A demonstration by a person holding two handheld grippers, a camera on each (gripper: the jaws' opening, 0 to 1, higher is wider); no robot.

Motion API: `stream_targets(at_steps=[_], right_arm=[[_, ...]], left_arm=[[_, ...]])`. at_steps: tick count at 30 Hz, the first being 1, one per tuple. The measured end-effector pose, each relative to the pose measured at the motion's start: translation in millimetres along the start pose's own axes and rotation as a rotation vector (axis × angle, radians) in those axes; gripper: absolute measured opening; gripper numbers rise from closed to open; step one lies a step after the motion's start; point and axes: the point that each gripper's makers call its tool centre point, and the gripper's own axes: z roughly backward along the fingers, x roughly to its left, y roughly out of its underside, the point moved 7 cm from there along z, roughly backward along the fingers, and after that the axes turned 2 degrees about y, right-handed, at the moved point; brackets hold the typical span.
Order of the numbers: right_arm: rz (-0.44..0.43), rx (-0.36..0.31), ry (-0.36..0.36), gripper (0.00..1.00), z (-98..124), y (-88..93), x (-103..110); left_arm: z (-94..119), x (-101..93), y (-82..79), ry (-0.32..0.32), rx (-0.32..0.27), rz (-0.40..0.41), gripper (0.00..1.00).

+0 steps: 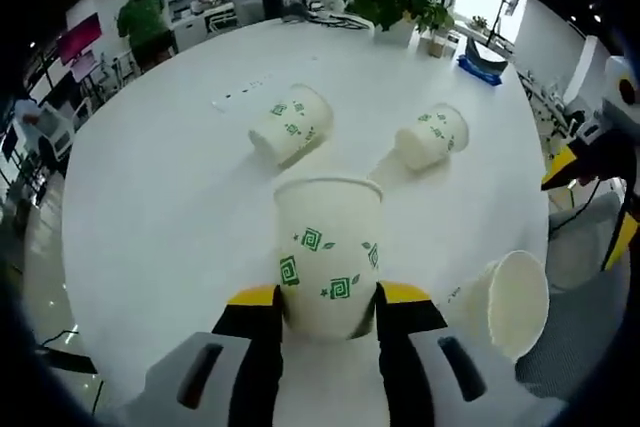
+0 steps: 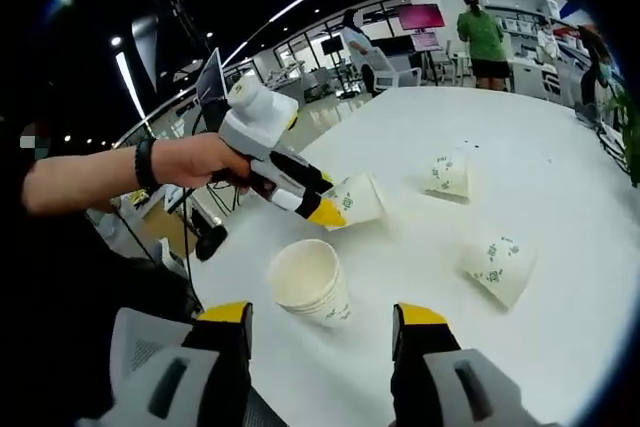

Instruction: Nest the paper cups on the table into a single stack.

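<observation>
The left gripper (image 1: 330,309) clamps one paper cup (image 1: 328,257) at its base, carry step in hand. The right gripper (image 2: 322,332) is open, empty. The stack (image 2: 310,282) stands at 12 o'clock; two loose cups (image 1: 291,124) lie beyond. Next: align the cup over the stack.

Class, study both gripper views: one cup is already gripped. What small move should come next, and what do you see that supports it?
Probably carry the held cup, clamped in the left gripper, over to the upright stack near the table edge and lower it in. Two cups lie tipped; the right gripper is open.
</observation>
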Motion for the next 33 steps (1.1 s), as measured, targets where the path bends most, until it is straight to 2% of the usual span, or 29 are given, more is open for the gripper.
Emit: stream_targets(at_steps=[5,10,16,25,33], right_arm=[[0.019,0.003,-0.015,0.55,-12.9,-12.2,-1.4],[0.000,-0.015,-0.037,0.54,-22.0,-27.7,-0.9],[0.035,-0.005,-0.045,0.53,-40.3,-51.3,-13.0],[0.059,-0.013,-0.084,0.53,-54.1,-83.4,-5.4],[0.061,-0.007,-0.135,0.49,-69.6,-96.4,4.2]], left_arm=[[11.3,-8.0,2.5,0.007,-0.003,-0.038,0.35],[21.0,-13.2,6.8,0.004,-0.007,-0.099,0.35],[35.9,-17.1,12.8,0.002,-0.030,-0.146,0.35],[54.0,-22.3,14.3,0.005,-0.095,-0.231,0.35],[63.7,-27.9,13.8,0.023,-0.133,-0.331,0.35]])
